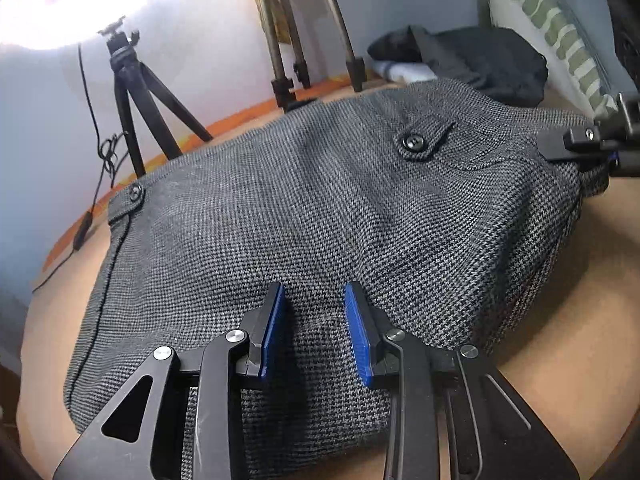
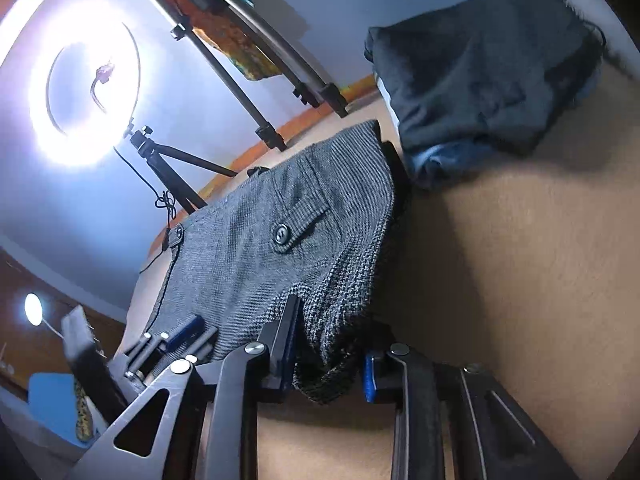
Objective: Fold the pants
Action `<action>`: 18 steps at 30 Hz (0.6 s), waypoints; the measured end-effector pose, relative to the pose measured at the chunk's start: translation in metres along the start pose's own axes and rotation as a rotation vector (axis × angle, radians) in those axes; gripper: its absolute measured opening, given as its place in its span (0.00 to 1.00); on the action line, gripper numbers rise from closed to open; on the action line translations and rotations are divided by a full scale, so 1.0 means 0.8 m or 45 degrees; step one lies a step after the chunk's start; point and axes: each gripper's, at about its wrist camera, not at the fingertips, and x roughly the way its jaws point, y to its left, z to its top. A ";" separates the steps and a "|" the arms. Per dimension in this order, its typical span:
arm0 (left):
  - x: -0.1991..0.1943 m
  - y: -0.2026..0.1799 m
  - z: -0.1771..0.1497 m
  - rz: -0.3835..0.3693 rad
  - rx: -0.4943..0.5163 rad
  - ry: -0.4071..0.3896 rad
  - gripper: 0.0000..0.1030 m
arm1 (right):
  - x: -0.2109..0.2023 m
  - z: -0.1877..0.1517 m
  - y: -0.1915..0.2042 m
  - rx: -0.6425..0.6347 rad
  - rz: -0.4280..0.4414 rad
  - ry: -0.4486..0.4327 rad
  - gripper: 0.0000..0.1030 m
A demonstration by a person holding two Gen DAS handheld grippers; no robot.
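Note:
Grey houndstooth pants (image 1: 320,220) lie folded on a tan surface (image 1: 580,280), with two buttoned tabs showing. My left gripper (image 1: 316,328) rests on the near edge of the pants with its blue pads apart; nothing is pinched between them. My right gripper (image 2: 332,356) has its jaws around a corner of the pants (image 2: 280,248), which bulges between the pads. In the left wrist view the right gripper (image 1: 588,148) sits at the pants' far right corner. In the right wrist view the left gripper (image 2: 176,340) lies on the pants' left edge.
A pile of dark clothes (image 2: 480,68) lies at the back of the surface. A black tripod (image 1: 132,92) with a ring light (image 2: 84,92) and a second tripod (image 1: 312,32) stand behind. A green patterned cushion (image 1: 560,28) is at the right.

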 end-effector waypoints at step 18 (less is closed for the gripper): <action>-0.040 0.101 -0.078 -0.018 -0.342 0.080 0.36 | -0.035 0.027 0.132 -0.386 -0.117 -0.244 0.20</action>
